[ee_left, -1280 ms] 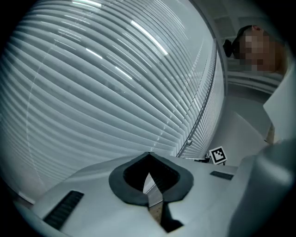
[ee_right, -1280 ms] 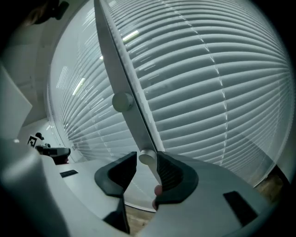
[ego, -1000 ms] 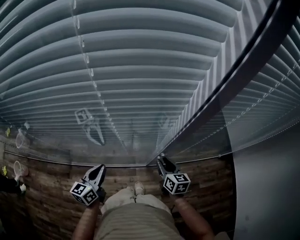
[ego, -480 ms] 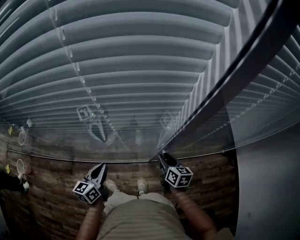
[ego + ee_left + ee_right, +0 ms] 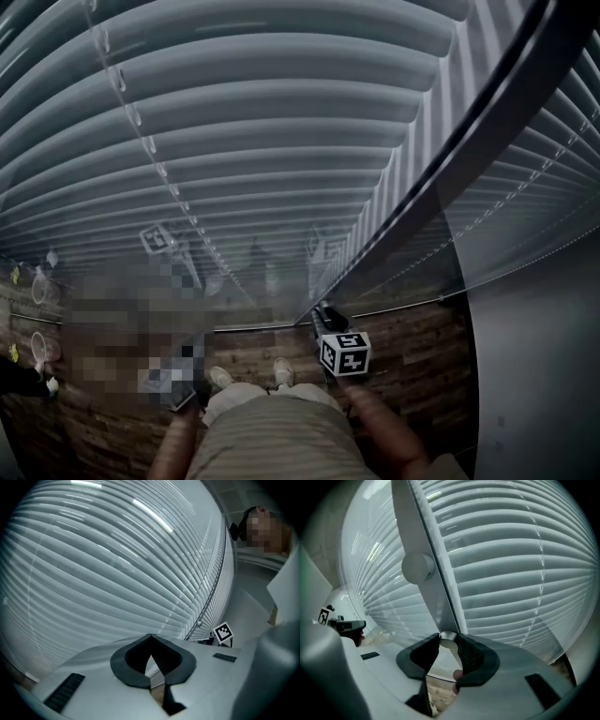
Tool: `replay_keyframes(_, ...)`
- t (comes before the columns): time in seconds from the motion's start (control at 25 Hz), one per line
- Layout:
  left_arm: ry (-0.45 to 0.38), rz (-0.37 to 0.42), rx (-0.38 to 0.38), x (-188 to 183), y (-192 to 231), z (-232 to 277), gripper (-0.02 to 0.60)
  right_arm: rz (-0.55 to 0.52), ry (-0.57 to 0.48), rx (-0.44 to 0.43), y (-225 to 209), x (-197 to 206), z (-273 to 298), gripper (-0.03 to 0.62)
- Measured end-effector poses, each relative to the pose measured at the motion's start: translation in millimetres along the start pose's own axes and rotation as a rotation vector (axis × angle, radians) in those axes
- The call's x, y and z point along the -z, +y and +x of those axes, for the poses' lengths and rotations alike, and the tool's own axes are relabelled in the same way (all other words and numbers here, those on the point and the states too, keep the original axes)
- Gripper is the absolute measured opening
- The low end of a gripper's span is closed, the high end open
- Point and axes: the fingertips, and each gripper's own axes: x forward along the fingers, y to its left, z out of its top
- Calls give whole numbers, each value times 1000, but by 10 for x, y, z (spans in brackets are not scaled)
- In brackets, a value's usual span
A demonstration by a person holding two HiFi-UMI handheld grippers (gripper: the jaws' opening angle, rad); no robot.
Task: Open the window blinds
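Two horizontal slatted blinds hang before me, a wide one (image 5: 262, 141) on the left and a narrower one (image 5: 539, 187) on the right, with a dark window post (image 5: 469, 141) between them. My right gripper (image 5: 322, 319) is at the foot of that post. In the right gripper view its jaws (image 5: 448, 641) have just been closing, and they are now shut on the silver end of the thin tilt wand (image 5: 448, 639), which runs up along the white frame. My left gripper (image 5: 150, 639) is shut and empty, pointing at the left blind; a mosaic patch hides it in the head view.
A wood-plank floor (image 5: 412, 347) lies below, with the person's legs and shoes (image 5: 279, 373) between the grippers. A plain grey wall (image 5: 534, 375) stands at the right. A round knob (image 5: 417, 567) sits on the white frame. Small pale objects (image 5: 37, 347) lie at the far left.
Both grippers stay in about the same places. The right gripper's marker cube has rolled slightly. The head view has shifted a little, and a mosaic patch now covers the left gripper.
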Motion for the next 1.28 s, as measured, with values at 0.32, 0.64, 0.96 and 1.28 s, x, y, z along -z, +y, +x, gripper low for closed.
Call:
replay_keyframes(0.32,23,-13,10,-45,98,9,12,-365,152,209,60,33,-12,132)
replay_keyframes(0.64,28,-41,26,-73,168,16,13,-529,117,279,41,77,15,137)
replay_keyframes(0.96,6,-63,-8,-84,240,-48,12,327,-119,-119,-44,-3,-133,187)
replay_keyframes(1.28,1,-78,-50,9,288,-101,12,580,-92,-283,-38,62,15,150)
